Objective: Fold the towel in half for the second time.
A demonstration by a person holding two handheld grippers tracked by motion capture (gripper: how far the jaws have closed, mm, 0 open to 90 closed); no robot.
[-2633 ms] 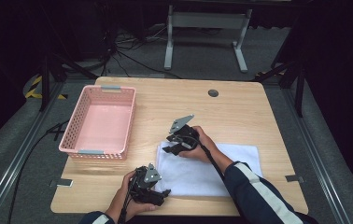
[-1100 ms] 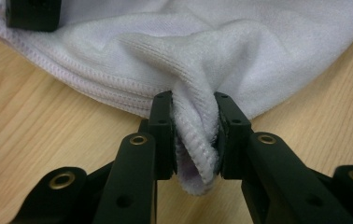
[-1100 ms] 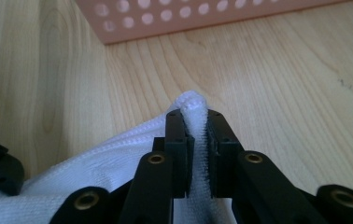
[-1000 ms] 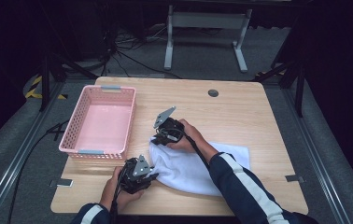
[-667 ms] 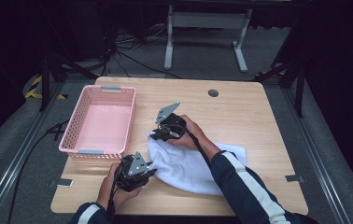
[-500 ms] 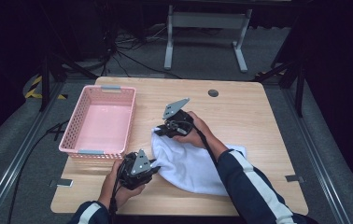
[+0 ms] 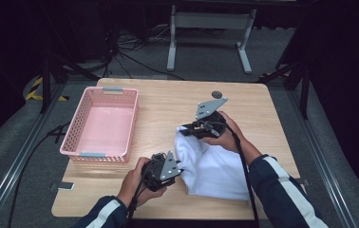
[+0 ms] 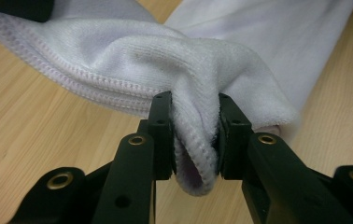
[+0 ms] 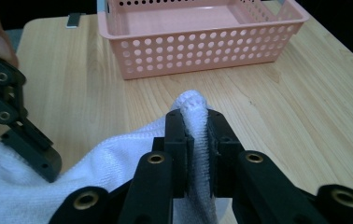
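Broadly, the wooden counter (image 7: 168,102) carries everything I am working with, and the pink basket (image 7: 100,122) sits empty on its left side, near enough that I judge it is where the white towel (image 7: 215,166) is meant to end up. That towel lies on the counter's near right part, its far left portion lifted off the wood because I hold it at two points. My right claw (image 7: 187,129) is pressed together on a bunched fold at the towel's upper left corner, and my left claw (image 7: 180,167) pinches a thicker roll of hemmed edge nearer to me. Gripping two spots along the same side keeps the cloth stretched between them rather than sagging, which I take to be the point of holding it this way for a fold or a carry. From the high view I get the layout: both claws, the draped towel, the basket well apart to the left. The left claw view adds what that cannot: the stitched hem (image 8: 191,156) doubled over between the pads, with my other claw's dark tip at the top corner. The right claw view looks across the fold (image 9: 195,112) straight at the basket's perforated wall (image 9: 202,46), showing it lies ahead of that claw.
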